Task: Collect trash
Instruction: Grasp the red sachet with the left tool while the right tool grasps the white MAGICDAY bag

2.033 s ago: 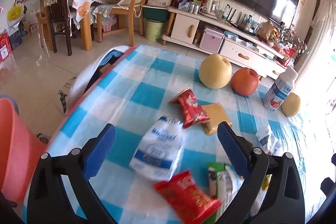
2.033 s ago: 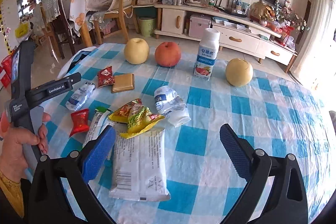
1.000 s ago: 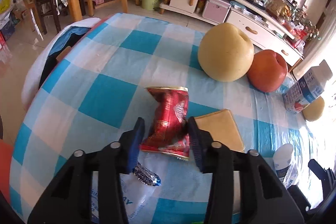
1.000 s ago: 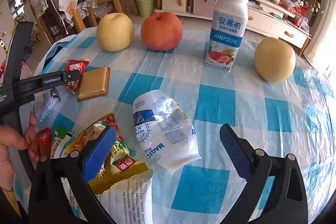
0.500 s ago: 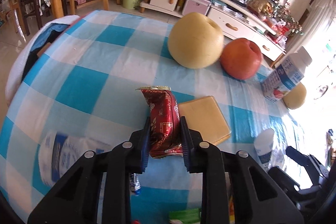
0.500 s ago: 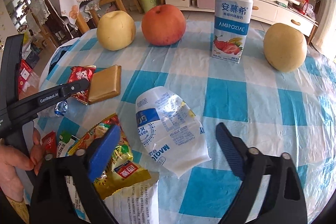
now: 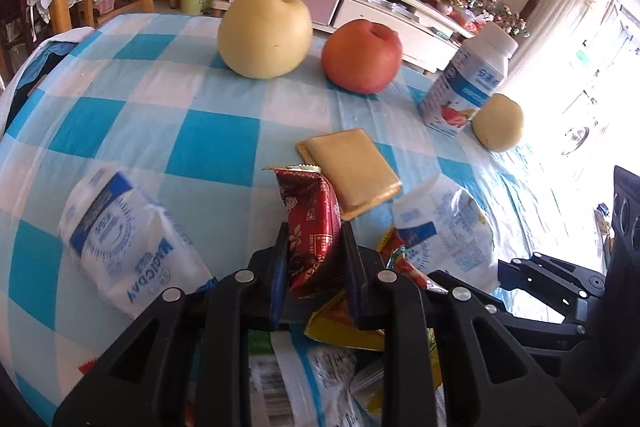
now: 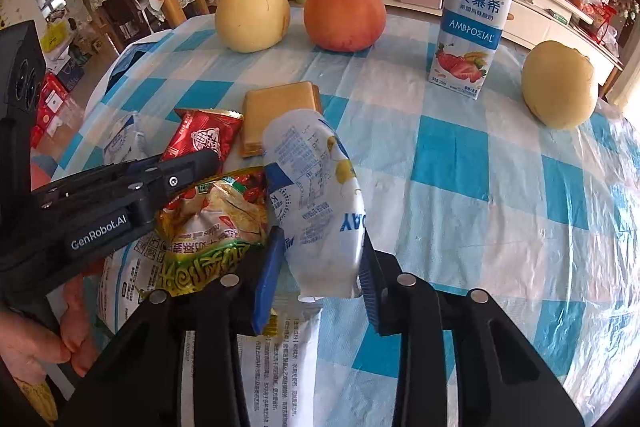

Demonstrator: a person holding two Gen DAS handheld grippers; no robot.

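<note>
On the blue-checked tablecloth (image 7: 216,143) lies a heap of wrappers. My left gripper (image 7: 312,239) is shut on a crumpled red snack wrapper (image 7: 310,207), which stands up between the pads. The right wrist view shows that wrapper (image 8: 204,139) too, at the tip of the left gripper (image 8: 188,163). My right gripper (image 8: 320,239) has its jaws closing on a white and blue plastic pouch (image 8: 312,179); both pads touch the pouch's lower end and it curls upward. The same pouch (image 7: 440,227) appears in the left wrist view.
A tan flat packet (image 8: 280,111), a green-yellow snack bag (image 8: 212,223), a large white printed packet (image 8: 280,367) and a second white-blue pouch (image 7: 116,235) lie nearby. Behind them stand a pear (image 8: 252,15), an apple (image 8: 344,15), a yogurt bottle (image 8: 472,19) and another pear (image 8: 560,83). A hand (image 8: 52,339) holds the left gripper.
The left gripper shut on the red wrapper and carried it toward the heap. The right jaws narrowed from wide open onto the white pouch, whose end has lifted.
</note>
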